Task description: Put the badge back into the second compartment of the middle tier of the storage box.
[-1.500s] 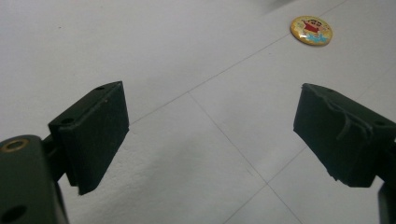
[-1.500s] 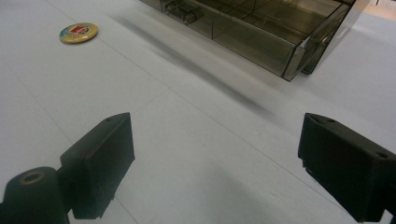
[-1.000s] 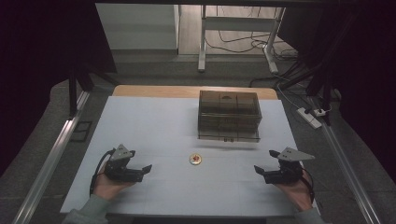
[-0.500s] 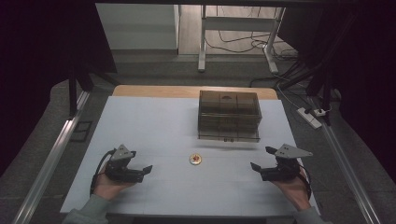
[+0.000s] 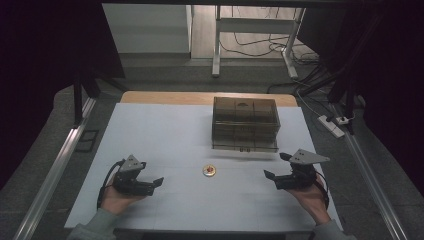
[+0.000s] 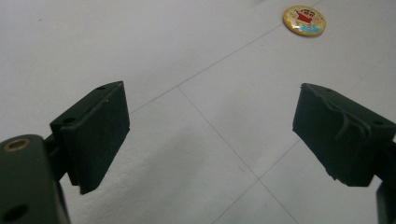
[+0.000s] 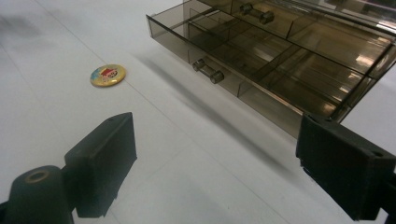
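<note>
Left gripper [image 5: 156, 182]: held low over the white bench [image 5: 165, 135] at its near left, jaws spread wide and nothing between them. In the left gripper view its two black pads [image 6: 95, 135] stand well apart over bare bench surface marked by thin seam lines.

Right gripper [image 5: 270, 176]: held low over the bench at its near right, jaws likewise released and holding nothing. A grey three-cornered plate [image 5: 310, 156] sits on top of it.

Small round yellow badge with a red-and-blue cartoon print [image 5: 209, 171]: lies flat on the bench between the two grippers, apart from both. From the left gripper it lies ahead and toward the right jaw [image 6: 304, 20]; from the right gripper it lies ahead and toward the left jaw [image 7: 107, 74].

Smoke-tinted transparent plastic drawer box [image 5: 244, 123]: stands on the bench beyond the right gripper, ahead of its right jaw. In the right gripper view its lower drawer [image 7: 219, 56] projects forward, open, showing divided compartments and a small cylindrical pull [image 7: 208, 71]. The compartments that can be seen hold nothing discernible.
</note>
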`<action>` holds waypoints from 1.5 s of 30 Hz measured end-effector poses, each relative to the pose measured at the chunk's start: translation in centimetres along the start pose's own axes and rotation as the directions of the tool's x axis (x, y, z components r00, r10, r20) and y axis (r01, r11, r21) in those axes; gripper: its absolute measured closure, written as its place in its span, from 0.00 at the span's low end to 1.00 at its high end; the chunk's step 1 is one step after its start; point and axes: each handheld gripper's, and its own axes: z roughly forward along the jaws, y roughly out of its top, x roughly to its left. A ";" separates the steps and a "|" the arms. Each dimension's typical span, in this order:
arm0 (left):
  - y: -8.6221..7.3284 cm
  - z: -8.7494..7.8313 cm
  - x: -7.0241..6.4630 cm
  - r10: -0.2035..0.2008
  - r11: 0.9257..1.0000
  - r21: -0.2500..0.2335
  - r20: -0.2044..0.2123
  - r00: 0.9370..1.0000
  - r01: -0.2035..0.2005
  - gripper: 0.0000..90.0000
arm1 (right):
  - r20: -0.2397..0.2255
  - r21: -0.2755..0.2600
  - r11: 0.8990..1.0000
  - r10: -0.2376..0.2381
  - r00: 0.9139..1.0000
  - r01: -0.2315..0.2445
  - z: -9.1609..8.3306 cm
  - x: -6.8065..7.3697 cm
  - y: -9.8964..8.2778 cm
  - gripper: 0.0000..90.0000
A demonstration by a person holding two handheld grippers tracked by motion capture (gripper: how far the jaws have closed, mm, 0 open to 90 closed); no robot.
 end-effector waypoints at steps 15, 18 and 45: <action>0.0 0.1 0.0 0.004 1.000 0.006 0.002 1.000 -0.004 0.13 | -0.037 0.029 1.000 -0.008 0.999 0.009 1.3 0.8 1.3 0.16; 0.0 0.1 0.0 0.006 1.000 0.006 0.002 1.000 -0.006 0.13 | -0.041 0.031 0.999 -0.013 0.999 0.014 1.6 1.0 1.6 0.16; 0.1 0.3 0.0 -0.002 1.000 0.016 0.000 1.000 0.002 0.13 | -0.080 0.041 0.998 -0.034 0.996 0.038 4.0 2.2 3.5 0.16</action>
